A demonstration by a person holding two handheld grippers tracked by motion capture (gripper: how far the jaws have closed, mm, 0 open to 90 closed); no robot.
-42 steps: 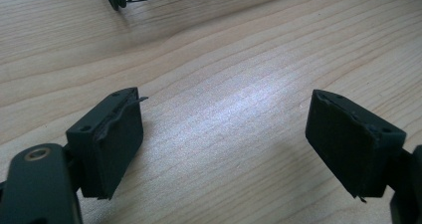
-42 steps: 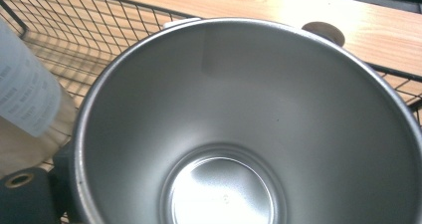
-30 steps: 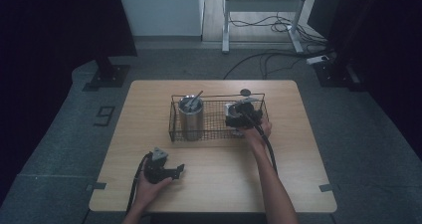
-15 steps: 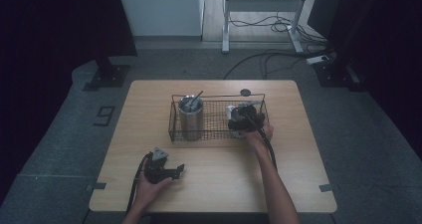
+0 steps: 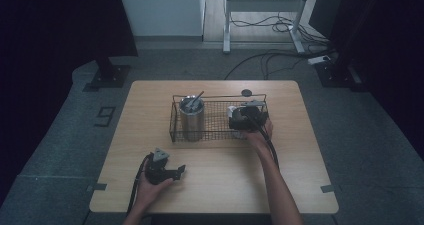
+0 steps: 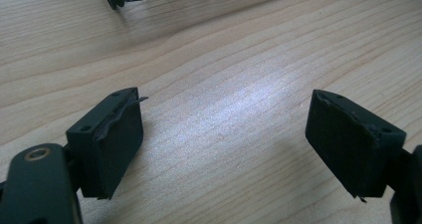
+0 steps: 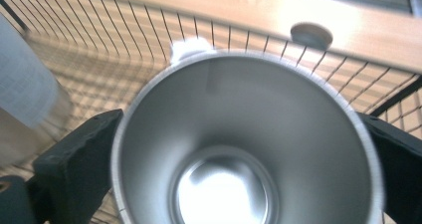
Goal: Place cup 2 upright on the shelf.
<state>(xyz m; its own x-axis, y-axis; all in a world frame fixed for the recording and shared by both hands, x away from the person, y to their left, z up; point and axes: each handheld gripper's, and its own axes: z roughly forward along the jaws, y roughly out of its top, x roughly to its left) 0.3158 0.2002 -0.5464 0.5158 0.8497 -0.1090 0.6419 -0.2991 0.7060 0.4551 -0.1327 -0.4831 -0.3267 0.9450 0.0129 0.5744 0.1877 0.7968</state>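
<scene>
- Table [image 5: 300, 185]: pale wood, straight grain, flat, matte. Mostly bare near the front edge.
- Basket [image 5: 215, 131]: black wire mesh, oblong, low walls, long axis across the table. Sits mid-table, toward the back.
- 2nd cup [image 5: 191, 117]: brushed steel, upright at the basket's left end, w/ a grey utensil [image 5: 196, 99] leaning out of it. Well apart from the work at the right end.
- Cup [image 7: 239, 134]: the thing in hand. Plain steel, round, smooth, shiny inside, thin rim, tapering to a smaller base. It's at the basket's right end, inside the wire walls.
- Key relation: cup sits directly between the R tongs' jaws, mouth facing back up along them, so its long axis runs roughly in line w/ the tongs, not across. Any lift or set-down prob. goes along that axis. Can't tell if the base rests on the mesh or hangs just above it.
- R tongs [image 5: 242, 119]: closed on the cup, one black pad pressed on each side of the wall just below the rim. Clearly the nearer hand.
- L tongs [image 6: 224, 99]: jaws apart, nothing between them, bare wood underneath. Resting on the table near the front left, well apart from the basket; pads are black rubber, a bit frayed at the edges.
- Disc [image 5: 246, 92]: small, dark, round, flat on the table just behind the basket.
</scene>
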